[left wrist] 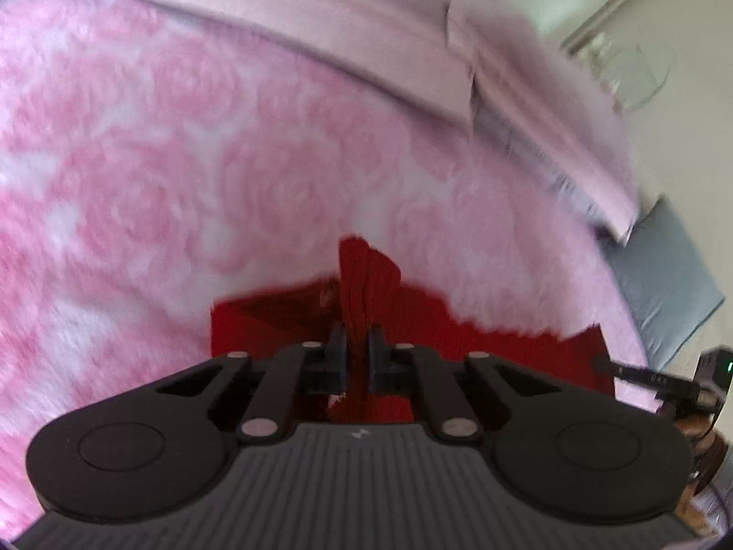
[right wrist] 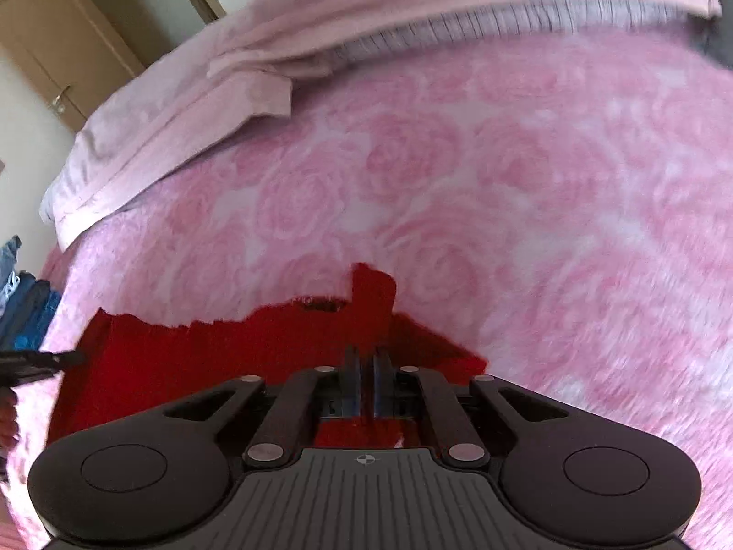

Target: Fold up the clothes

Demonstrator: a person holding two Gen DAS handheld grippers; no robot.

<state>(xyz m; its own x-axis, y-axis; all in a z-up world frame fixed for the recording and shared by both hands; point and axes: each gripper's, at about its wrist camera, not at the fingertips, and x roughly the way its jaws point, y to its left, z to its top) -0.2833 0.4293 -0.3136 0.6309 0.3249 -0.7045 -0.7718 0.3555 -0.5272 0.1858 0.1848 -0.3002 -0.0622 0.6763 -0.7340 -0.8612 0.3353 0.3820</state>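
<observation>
A red garment (left wrist: 481, 343) lies on a pink rose-patterned blanket (left wrist: 183, 160). My left gripper (left wrist: 357, 334) is shut on a bunched edge of it, and a fold of red cloth stands up between the fingers. In the right wrist view the same red garment (right wrist: 183, 357) spreads to the left. My right gripper (right wrist: 366, 357) is shut on another edge of it, with red cloth rising above the fingers. The right gripper's tip (left wrist: 641, 373) shows at the right edge of the left view. The left gripper's tip (right wrist: 36, 362) shows at the left edge of the right view.
The blanket (right wrist: 504, 183) covers a bed. A folded pale pink quilt (right wrist: 183, 105) lies along its far side. A grey-blue pillow (left wrist: 664, 275) lies beside the bed. Blue clothes (right wrist: 23, 307) hang at the left edge. A wooden door (right wrist: 59, 46) stands behind.
</observation>
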